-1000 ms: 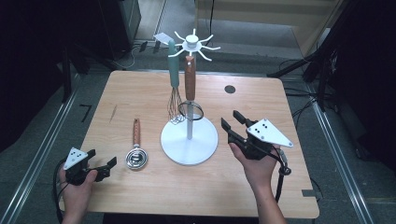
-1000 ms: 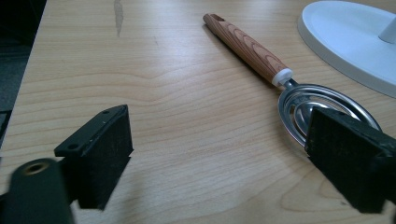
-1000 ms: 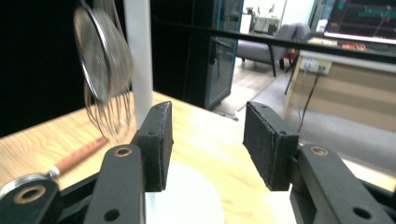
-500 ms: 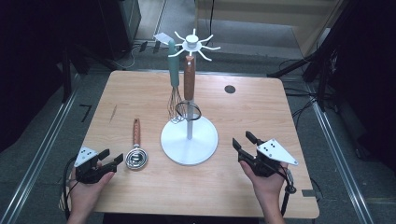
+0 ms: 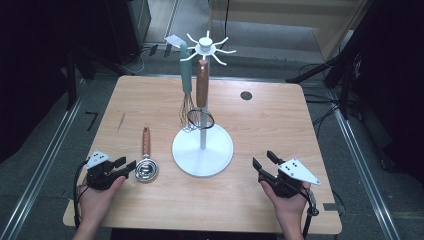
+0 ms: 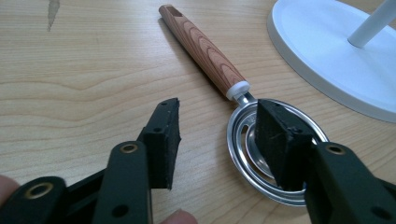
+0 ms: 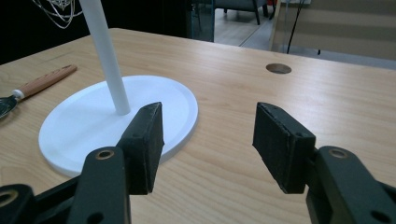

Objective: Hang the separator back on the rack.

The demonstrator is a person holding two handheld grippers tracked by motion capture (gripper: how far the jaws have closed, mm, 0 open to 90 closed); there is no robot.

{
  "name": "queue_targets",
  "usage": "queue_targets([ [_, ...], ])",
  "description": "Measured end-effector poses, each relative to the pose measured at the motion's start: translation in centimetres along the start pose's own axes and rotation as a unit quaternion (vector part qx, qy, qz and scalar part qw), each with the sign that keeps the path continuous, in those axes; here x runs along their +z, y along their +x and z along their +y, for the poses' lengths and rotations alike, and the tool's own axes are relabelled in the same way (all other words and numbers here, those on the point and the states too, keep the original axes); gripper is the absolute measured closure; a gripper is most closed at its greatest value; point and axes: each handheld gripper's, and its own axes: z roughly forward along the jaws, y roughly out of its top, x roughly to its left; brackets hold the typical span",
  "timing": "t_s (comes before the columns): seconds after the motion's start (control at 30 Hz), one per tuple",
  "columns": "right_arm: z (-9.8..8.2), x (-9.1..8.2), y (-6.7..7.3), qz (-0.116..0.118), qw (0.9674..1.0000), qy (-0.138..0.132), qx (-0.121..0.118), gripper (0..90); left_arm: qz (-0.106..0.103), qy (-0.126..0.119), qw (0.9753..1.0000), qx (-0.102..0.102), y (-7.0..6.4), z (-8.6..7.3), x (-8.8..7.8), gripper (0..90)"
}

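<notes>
Strainer with a wooden handle lies flat at the table's near left, handle toward twelve o'clock. Left gripper, jaws just closing yet unclamped, straddles its rim at nine o'clock. Right gripper rests agape at four o'clock of the white stand.

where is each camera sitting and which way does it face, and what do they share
High view: above the person's side, looking forward and down on the table; both forearms, left gripper and right gripper show.
Left gripper view: rides the left gripper, low over the wood, facing the wooden-handled strainer; a fingertip shows.
Right gripper view: rides the right gripper, looking across the table at the white stand; its own black jaws show.
All three views share the stand's base and the strainer.
</notes>
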Motion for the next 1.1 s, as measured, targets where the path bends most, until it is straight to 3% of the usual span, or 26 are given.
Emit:
queue_targets([
  [0.13, -1.3, -0.4, 0.1, -0.001, 0.9999, 0.017, 0.001, 43.7, -0.005, 0.026, 0.9996, 0.008, 0.2, -0.4, 1.0, 55.8],
  [0.43, -2.2, -0.2, 0.1, 0.001, 0.9995, 0.029, 0.011, 43.8, -0.011, 0.042, 0.9985, 0.033, -0.8, -0.7, 1.3, 67.6],
  [0.73, -2.4, 0.3, 0.9, 0.015, 0.9992, 0.035, 0.007, 44.2, -0.020, 0.046, 0.9985, 0.024, -1.1, -1.2, 0.6, 72.3],
  [0.87, -2.4, 0.5, 1.1, 0.019, 0.9991, 0.037, 0.005, 44.3, -0.017, 0.051, 0.9979, 0.035, -1.6, -1.5, 0.3, 72.2],
  [1.1, -2.4, 0.4, 1.3, 0.020, 0.9991, 0.037, 0.006, 44.4, -0.015, 0.058, 0.9976, 0.034, -2.2, -2.1, -0.4, 72.4],
])
